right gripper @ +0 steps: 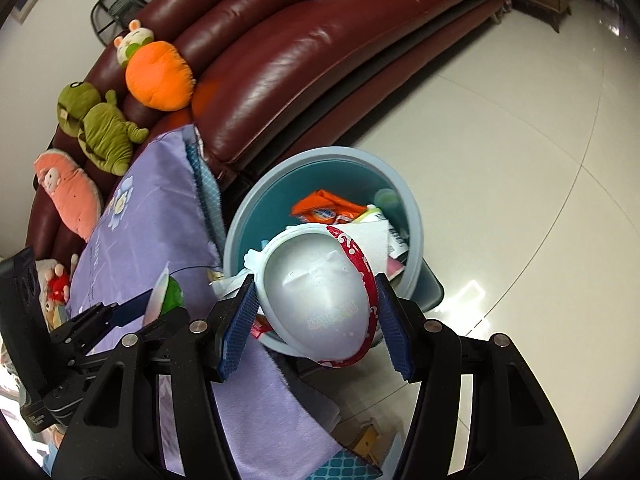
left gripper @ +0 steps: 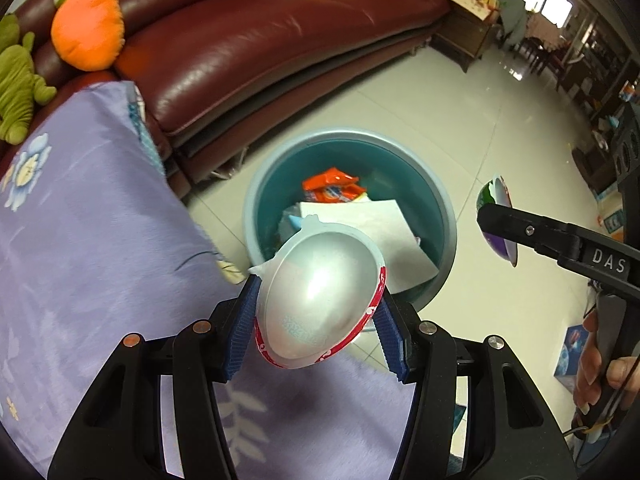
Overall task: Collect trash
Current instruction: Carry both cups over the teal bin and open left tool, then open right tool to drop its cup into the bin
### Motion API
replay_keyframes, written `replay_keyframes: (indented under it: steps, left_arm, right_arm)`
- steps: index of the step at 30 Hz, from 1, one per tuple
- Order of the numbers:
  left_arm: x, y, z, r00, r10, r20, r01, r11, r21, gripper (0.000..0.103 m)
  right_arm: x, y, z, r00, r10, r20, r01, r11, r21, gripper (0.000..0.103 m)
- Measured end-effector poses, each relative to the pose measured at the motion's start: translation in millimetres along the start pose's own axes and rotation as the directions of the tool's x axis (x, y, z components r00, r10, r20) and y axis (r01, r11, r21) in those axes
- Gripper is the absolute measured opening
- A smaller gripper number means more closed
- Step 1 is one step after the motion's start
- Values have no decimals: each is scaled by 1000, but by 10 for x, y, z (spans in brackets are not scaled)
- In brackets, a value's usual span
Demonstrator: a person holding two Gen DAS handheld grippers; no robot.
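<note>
Blue-padded left tool [left gripper: 316, 312] is closed partway on a foil cup [left gripper: 320, 292] with a red rim, both pads pressing its sides. It hangs over the purple cloth's [left gripper: 100, 220] edge, just beside the bin [left gripper: 448, 216] on the floor. Right tool [right gripper: 316, 312] is likewise closed partway on a white cup [right gripper: 316, 300] with a red rim, held above the bin's near rim. Inside the bin lie an orange wrapper [right gripper: 324, 208] and white paper [left gripper: 372, 220]. Behind stands a red sofa [left gripper: 260, 40] with plush toys [right gripper: 160, 76].
</note>
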State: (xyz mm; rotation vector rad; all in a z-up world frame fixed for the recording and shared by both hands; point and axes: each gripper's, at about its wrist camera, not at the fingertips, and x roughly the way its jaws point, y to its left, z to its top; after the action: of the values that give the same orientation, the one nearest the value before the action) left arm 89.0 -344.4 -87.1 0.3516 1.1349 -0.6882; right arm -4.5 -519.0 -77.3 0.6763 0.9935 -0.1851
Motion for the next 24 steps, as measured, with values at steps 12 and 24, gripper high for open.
replay_keyframes:
  steps: [12,24]
  left_arm:
    - [336,-176,246,999,-38,-19,38,999,6,81]
    - [207,180,27,1000,-3,-15,2,997,-79,84]
  right_arm:
    - [147,-161,167,999,-31,-11,31,999,34,56]
    - [284,15,191,998,-39,-41,39,999,-16,56]
